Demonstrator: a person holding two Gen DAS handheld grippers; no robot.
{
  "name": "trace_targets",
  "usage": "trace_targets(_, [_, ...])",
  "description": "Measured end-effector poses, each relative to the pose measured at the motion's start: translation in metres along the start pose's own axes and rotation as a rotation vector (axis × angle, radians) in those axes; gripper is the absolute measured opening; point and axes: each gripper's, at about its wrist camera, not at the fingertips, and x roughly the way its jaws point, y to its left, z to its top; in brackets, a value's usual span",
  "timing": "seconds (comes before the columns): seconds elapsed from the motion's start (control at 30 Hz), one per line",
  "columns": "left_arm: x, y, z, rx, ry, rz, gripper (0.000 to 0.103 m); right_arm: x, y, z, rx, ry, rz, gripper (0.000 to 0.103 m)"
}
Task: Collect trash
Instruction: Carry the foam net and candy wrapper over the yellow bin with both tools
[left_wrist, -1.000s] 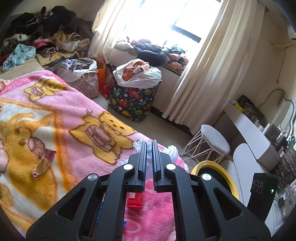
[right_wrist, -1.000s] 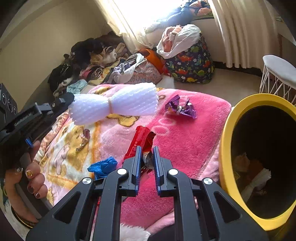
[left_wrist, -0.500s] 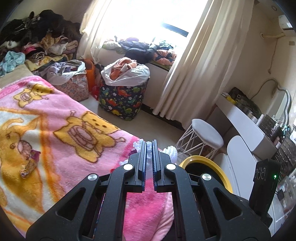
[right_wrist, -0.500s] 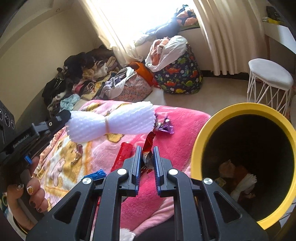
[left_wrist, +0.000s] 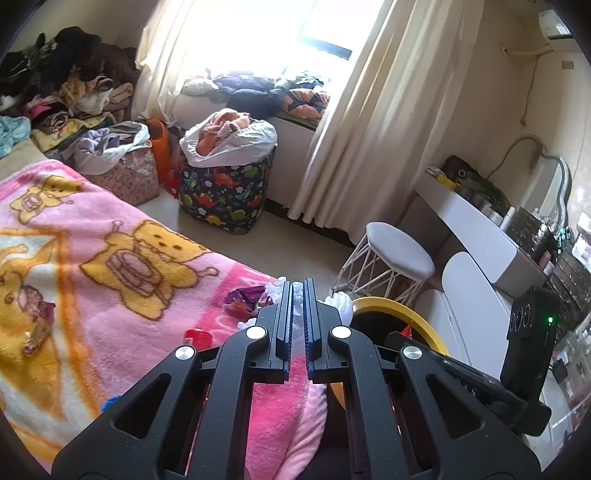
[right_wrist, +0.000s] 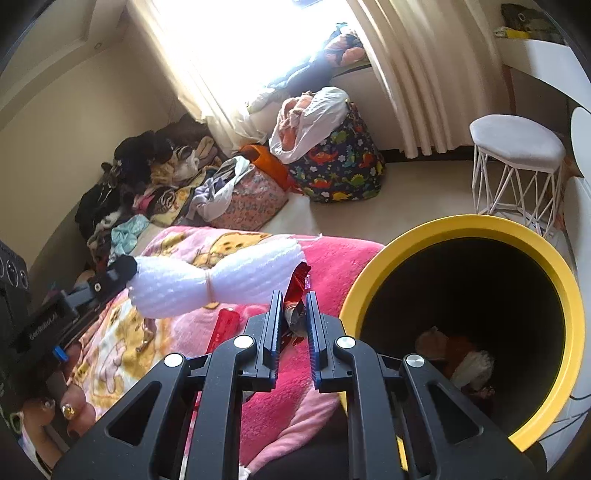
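Left gripper (left_wrist: 298, 295) jaws pinch dimpled white foam netting (right_wrist: 218, 282); right gripper (right_wrist: 291, 306) jaws pinch a crinkled red foil wrapper (right_wrist: 298, 284).

Bin (right_wrist: 436, 236) right of blanket (right_wrist: 332, 266), stool (right_wrist: 517, 140) behind bin, wrapper (left_wrist: 245, 301) on blanket

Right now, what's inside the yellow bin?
The bin already holds some trash at the bottom: a crumpled white piece with something orange beside it. The rest is too dark to see, and the right tongs cover part of the near rim.
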Motion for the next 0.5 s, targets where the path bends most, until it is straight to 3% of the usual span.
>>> trace_targets(0.5, [0.012,-0.027,-0.006,0.057,0.032,-0.019,0.002,-0.014,-0.041,0.009,0.075,-0.048,-0.024,0.013])
